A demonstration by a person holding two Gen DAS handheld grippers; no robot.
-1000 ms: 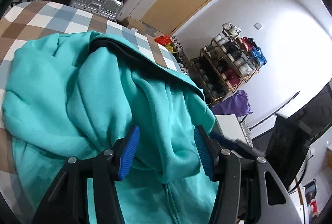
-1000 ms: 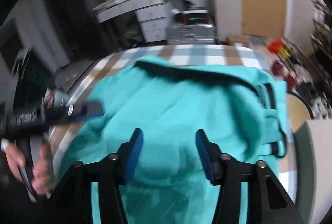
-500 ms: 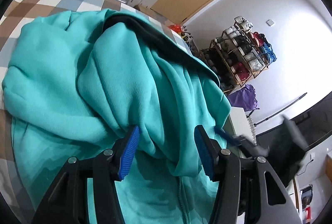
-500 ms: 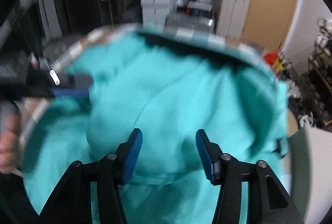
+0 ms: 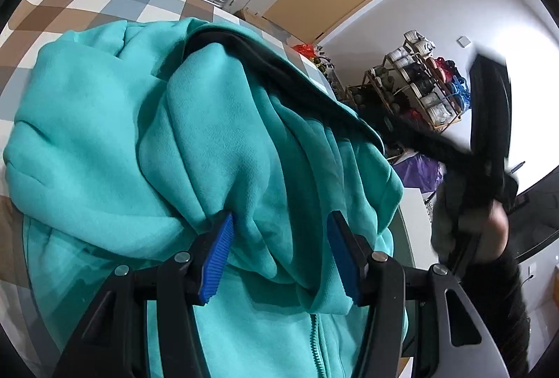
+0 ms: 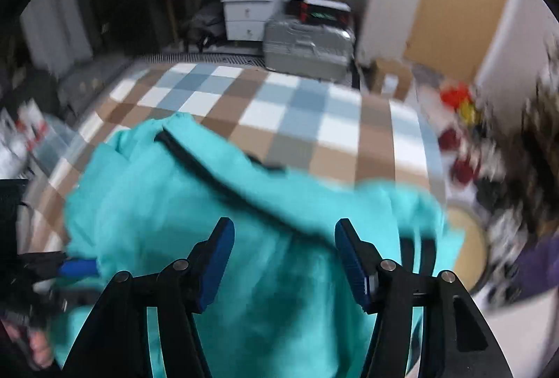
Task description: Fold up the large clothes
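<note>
Teal hoodie (image 5: 195, 147) lies bunched on the checked counter (image 5: 70, 4). Our left gripper (image 5: 279, 255) has its jaws spread, fabric between them unpinched; right gripper (image 6: 283, 259), jaws spread, hangs above the hoodie. Risk: a bulky fold could slip any pinch and sag.

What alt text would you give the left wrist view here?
A crumpled teal zip-up hoodie with a dark-lined hood lies heaped on a checked tablecloth, seen between the blue-padded fingers of the left claw, which stands open over the fabric. At right, the blurred right claw is held above the table edge; suitcases and a shoe rack stand behind.
</note>
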